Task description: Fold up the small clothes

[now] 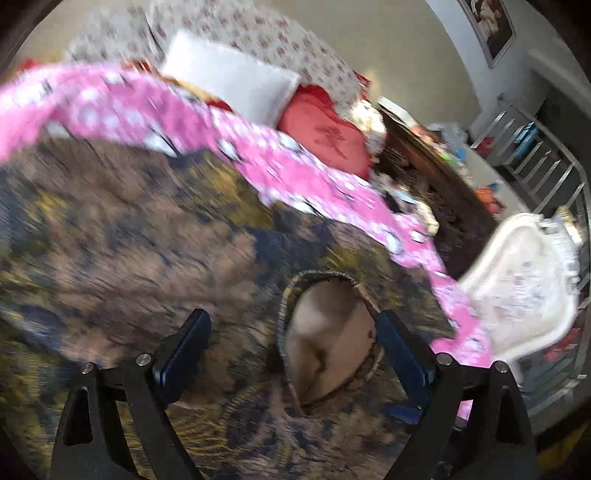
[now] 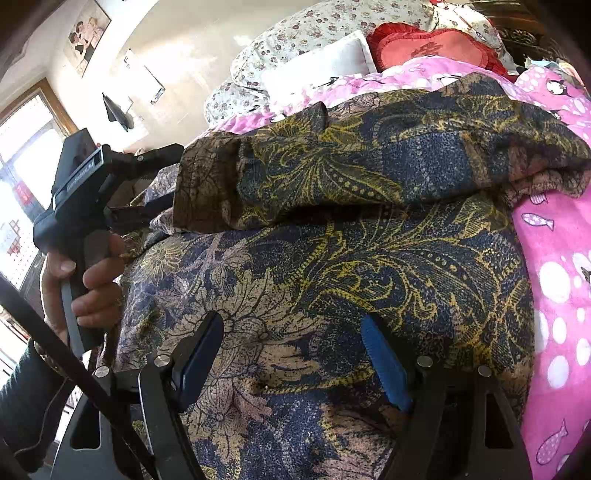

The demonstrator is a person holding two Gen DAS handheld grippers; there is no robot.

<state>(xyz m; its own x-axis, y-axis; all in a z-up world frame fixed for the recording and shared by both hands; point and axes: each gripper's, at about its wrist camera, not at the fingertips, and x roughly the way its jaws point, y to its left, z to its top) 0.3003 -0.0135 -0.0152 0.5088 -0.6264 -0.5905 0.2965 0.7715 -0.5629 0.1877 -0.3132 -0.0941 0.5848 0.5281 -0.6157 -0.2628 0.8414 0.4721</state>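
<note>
- The right gripper [image 2: 293, 354] hangs over the shirt [image 2: 332, 258] with its jaws spread wide and nothing between them; its blue pads [image 2: 384, 363] are ribbed.
- The left gripper [image 1: 291, 354] also stands wide open, its dark blue pads [image 1: 400, 360] either side of the shirt's neck opening [image 1: 328, 339] (that view is smeared by motion).
- The shirt is thin cloth printed with navy, mustard and dusty-pink flowers; it lies spread on the sheet, one sleeve [image 2: 258, 177] folded across the body.
- A hand [image 2: 92, 288] grips the left tool's handle at the shirt's left edge.
- The pink sheet [image 2: 554, 258] is dotted with white circles and small fish.
- Beyond lie a white pillow [image 2: 317, 68], a red frilled heart-shaped cushion [image 2: 432, 46] and a flowered quilt [image 2: 295, 29].
</note>
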